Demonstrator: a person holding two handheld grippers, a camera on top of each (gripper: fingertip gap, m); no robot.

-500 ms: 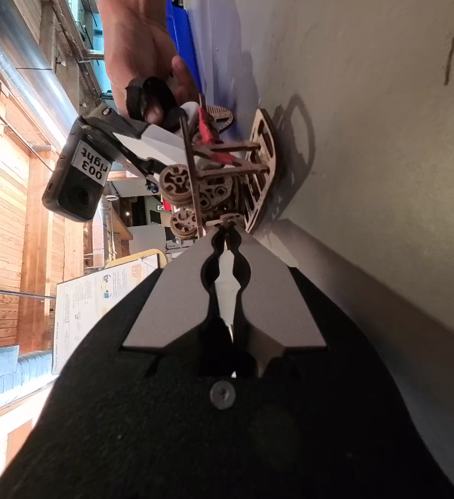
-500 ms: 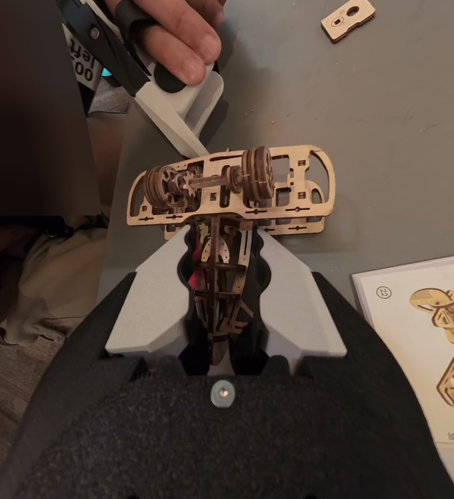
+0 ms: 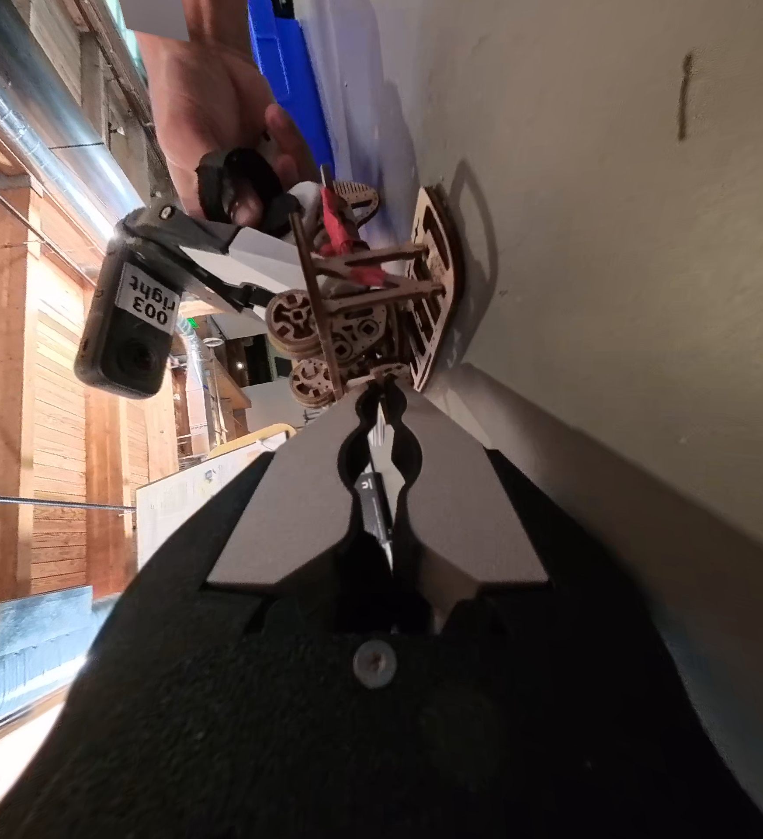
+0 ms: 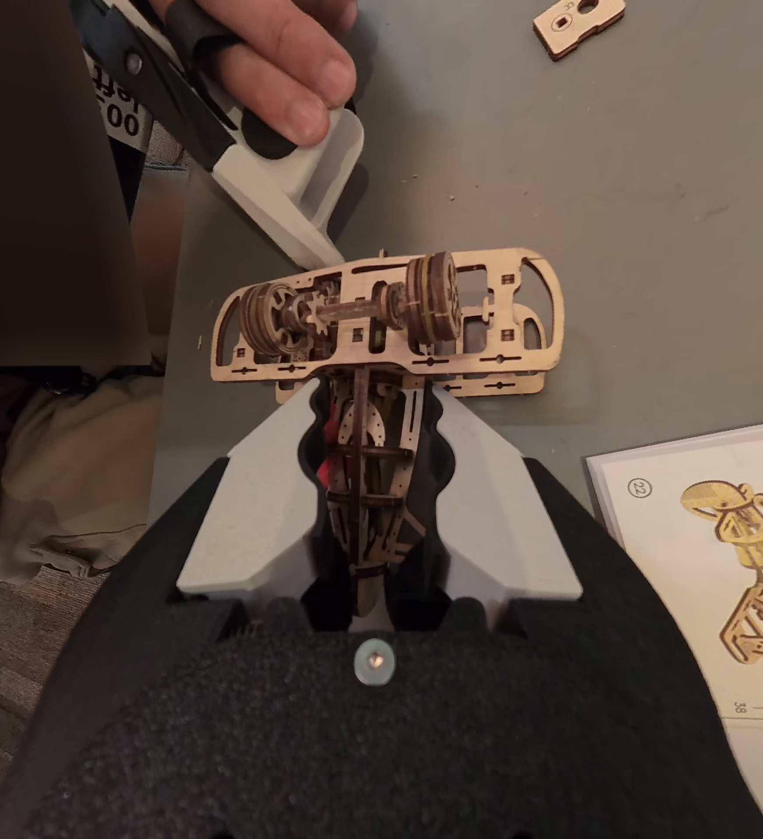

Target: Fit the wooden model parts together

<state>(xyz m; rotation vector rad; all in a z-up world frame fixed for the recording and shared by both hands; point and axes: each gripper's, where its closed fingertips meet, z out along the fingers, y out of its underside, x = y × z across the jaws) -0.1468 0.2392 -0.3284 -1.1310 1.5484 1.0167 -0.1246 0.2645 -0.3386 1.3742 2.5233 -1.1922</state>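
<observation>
The wooden model (image 4: 370,281) is a flat cut-out frame with two wheels on an axle (image 4: 348,313) and a curved ribbed body with red bits. My right gripper (image 4: 373,395) is shut on the ribbed body and holds the frame against the grey table (image 4: 643,181). My left gripper (image 3: 382,390) is shut on a thin wooden tab at the model's (image 3: 434,272) edge. In the right wrist view the left gripper's fingers (image 4: 289,213) meet the frame's upper left rim. The right gripper's fingers (image 3: 257,252) show behind the model in the left wrist view.
A loose wooden piece (image 4: 579,25) lies on the table at the far right. An instruction sheet (image 4: 711,545) lies at the right. A hand (image 4: 289,68) holds the left gripper. A blue object (image 3: 289,91) stands beyond the model. The table edge (image 4: 161,408) runs down the left.
Both grippers keep their hold on the model. The left wrist view has shifted very slightly. The model has not visibly moved.
</observation>
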